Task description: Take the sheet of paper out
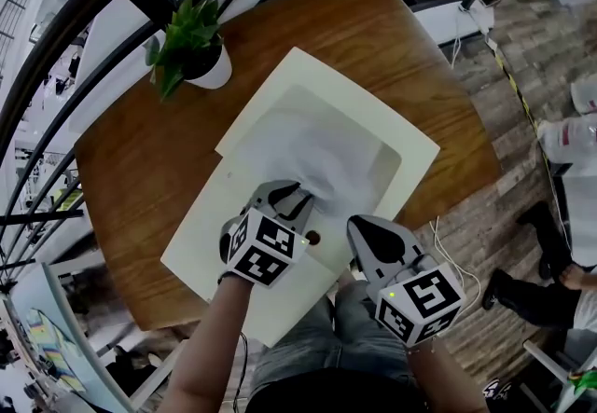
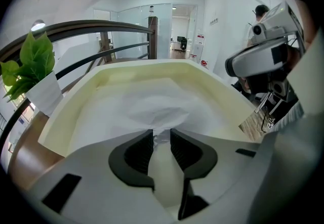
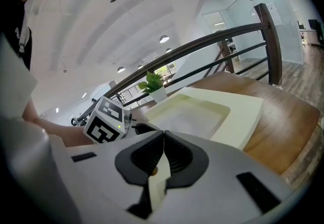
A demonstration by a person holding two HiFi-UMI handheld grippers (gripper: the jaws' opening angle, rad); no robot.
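A white sheet of paper (image 1: pixel 317 145) lies in the sunken well of a cream tray (image 1: pixel 415 155) on a round wooden table (image 1: pixel 140 178). At the sheet's near edge my left gripper (image 1: pixel 297 197) points steeply down. In the left gripper view its dark pads (image 2: pixel 137 149) pinch a bunched-up fold of the paper (image 2: pixel 152 101), which wrinkles just beyond the tips (image 2: pixel 161 134). My right gripper (image 1: pixel 362 225) hovers over the tray's near rim to the right. Its jaws (image 3: pixel 163 139) meet with nothing between them. It looks across the tray (image 3: pixel 243 112) and sees the left gripper's marker cube (image 3: pixel 104 122).
A potted green plant (image 1: pixel 191 48) in a white pot stands on the table at the tray's far left. A dark curved railing (image 1: pixel 56 38) runs round the table's far side. A person (image 1: pixel 569 215) stands on the wooden floor to the right.
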